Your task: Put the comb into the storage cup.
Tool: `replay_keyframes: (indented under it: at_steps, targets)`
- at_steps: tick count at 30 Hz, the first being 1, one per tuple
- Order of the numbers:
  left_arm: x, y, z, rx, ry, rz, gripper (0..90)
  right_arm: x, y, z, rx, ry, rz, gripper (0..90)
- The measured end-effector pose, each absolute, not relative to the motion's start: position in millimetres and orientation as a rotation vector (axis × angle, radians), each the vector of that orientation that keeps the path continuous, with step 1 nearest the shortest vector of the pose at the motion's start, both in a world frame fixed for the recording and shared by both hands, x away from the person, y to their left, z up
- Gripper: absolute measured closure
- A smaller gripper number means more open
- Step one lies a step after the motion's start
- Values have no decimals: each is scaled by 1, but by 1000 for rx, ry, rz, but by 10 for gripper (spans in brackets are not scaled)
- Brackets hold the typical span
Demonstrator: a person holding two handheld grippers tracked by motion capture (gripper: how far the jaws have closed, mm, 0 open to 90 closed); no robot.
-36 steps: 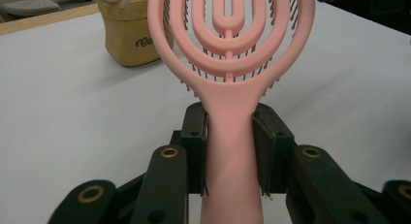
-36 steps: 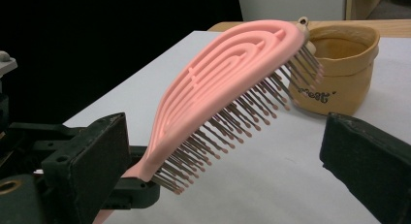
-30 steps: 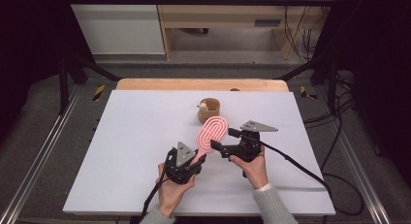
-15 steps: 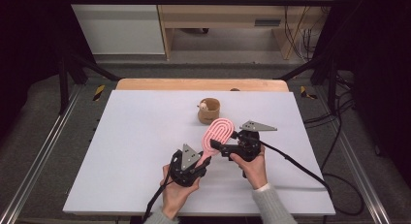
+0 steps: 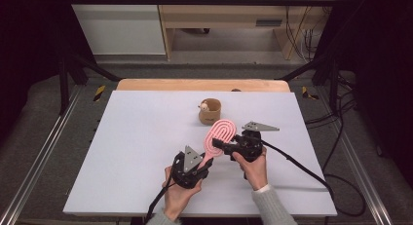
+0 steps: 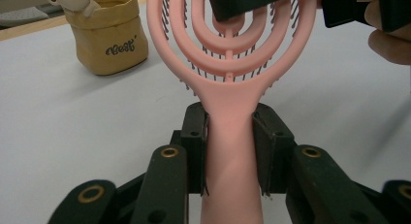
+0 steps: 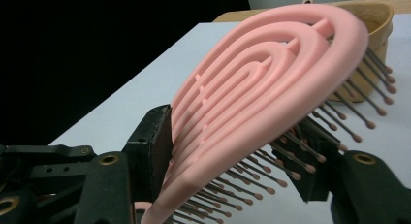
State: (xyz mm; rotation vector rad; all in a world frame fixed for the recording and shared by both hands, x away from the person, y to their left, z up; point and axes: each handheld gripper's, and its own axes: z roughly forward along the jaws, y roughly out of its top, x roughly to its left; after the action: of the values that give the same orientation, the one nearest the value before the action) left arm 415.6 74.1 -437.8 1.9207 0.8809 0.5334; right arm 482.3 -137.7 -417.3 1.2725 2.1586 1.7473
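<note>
Fingers (image 6: 194,136) of the left gripper (image 5: 190,167) pinched shut on the handle of the pink hairbrush (image 5: 219,136), pressing it from both sides. Right gripper (image 5: 242,146) closed across the brush head, one finger on the smooth back, the other down among the bristles. Held at both ends, probably to steady the brush for a handover or a turn. Brush lifted off the white counter (image 5: 136,137), tilted, head pointing toward the tan pouch with a bear charm (image 5: 210,111) standing just beyond. Both forearms in from the near edge, left hand (image 5: 176,196) low under its gripper, right hand (image 5: 253,167) angled inward toward the brush.
</note>
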Motion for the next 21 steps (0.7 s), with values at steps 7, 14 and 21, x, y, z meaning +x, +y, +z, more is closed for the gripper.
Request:
replay_keyframes:
  at_steps: [7, 14, 21]
  targets:
    - [416, 70, -440, 1928, 873, 535, 692, 480, -141, -414, 1279, 2139, 1790, 492]
    - [417, 68, -442, 1935, 872, 540, 693, 478, -142, -413, 1262, 2147, 1806, 534]
    - [417, 66, -443, 1939, 866, 544, 695, 476, -144, -409, 1244, 2158, 1846, 574]
